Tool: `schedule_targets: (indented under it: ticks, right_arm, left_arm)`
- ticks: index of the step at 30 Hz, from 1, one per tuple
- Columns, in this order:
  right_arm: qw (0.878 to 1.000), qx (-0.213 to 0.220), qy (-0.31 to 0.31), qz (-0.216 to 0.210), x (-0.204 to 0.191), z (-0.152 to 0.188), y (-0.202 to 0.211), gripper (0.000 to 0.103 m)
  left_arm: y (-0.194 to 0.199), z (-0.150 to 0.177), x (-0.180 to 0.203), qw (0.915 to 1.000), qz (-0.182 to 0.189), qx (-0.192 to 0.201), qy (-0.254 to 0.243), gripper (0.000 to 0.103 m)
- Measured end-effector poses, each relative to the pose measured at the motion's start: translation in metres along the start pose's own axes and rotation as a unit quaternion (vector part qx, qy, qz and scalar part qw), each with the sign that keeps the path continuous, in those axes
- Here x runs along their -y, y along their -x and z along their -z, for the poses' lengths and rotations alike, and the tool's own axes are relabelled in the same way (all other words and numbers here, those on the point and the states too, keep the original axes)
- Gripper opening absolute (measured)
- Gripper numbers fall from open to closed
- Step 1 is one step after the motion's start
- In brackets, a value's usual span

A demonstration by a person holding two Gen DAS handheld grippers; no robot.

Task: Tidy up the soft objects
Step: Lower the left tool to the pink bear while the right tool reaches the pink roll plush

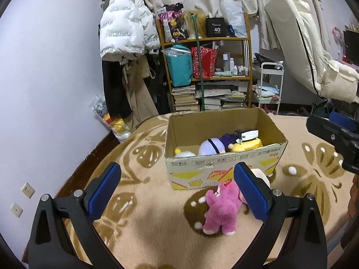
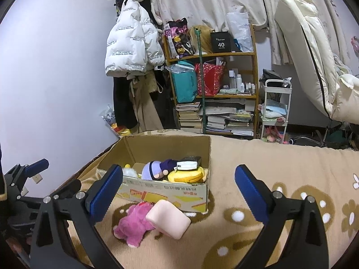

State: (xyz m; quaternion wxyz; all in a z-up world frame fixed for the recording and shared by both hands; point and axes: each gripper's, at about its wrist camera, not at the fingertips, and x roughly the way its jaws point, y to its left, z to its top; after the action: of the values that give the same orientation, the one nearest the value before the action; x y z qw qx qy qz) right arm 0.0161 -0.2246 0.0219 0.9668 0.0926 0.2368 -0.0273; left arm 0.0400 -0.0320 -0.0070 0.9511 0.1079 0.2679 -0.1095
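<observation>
Cardboard is what I notice first in the left wrist view: an open cardboard box [image 1: 224,154] stands on the beige flowered blanket [image 1: 145,219]. Inside it lie several plush toys, among them a round lilac one [image 1: 209,148] and a yellow one [image 1: 246,145], with a small dark box [image 1: 245,133] resting on top. The left gripper [image 1: 177,189] hangs above the blanket with its blue pads far apart and nothing between them. Just in front of the box a pink plush toy [image 1: 221,210] lies on the blanket, close to the inner side of the right-hand finger. At the right edge a part of the other tool [image 1: 336,139] is visible.

From the right wrist view, the same box [image 2: 166,190] is on the left half of the picture. The pink plush toy [image 2: 134,226] lies before it, and a pale pink cushion [image 2: 168,219] leans over the toy, touching it. The right gripper [image 2: 179,190] also has its jaws wide and holds nothing; both soft things are nearer to its left finger than to the middle.

I judge that some toys are already packed and these two remain, so a new pick is beginning. The next move asks one tool to come down over the cushion or the pink toy, centre it between the pads, and close gently, because both things will squash.
</observation>
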Motion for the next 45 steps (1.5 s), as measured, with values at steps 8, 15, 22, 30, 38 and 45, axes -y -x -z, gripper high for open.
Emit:
schedule_targets:
  ticks: [8, 15, 22, 30, 38, 45]
  right_arm:
    - [1.000, -0.012, -0.002, 0.001, 0.003, 0.005, -0.003, 0.103]
    - [1.000, -0.023, -0.006, 0.001, 0.005, 0.009, -0.013, 0.103]
    - [0.999, -0.032, -0.017, 0.003, 0.010, 0.014, -0.023, 0.103]
    - [0.998, -0.046, -0.030, 0.010, 0.017, 0.022, -0.038, 0.103]
    - [0.997, -0.073, -0.031, 0.010, 0.018, 0.033, -0.060, 0.103]
    - [0.995, -0.091, -0.037, 0.009, 0.020, 0.039, -0.075, 0.103]
  left_arm:
    - [-0.014, 0.002, -0.006, 0.9993, 0.008, -0.034, 0.011, 0.100]
    - [-0.029, 0.005, 0.000, 0.9985, 0.016, -0.051, 0.006, 0.100]
    - [-0.045, 0.009, 0.002, 0.9969, 0.025, -0.074, 0.006, 0.100]
    - [-0.069, 0.017, 0.009, 0.9931, 0.041, -0.110, 0.000, 0.100]
    - [-0.091, 0.026, 0.012, 0.9874, 0.057, -0.148, 0.002, 0.100]
    - [-0.107, 0.033, 0.014, 0.9826, 0.064, -0.174, 0.001, 0.100]
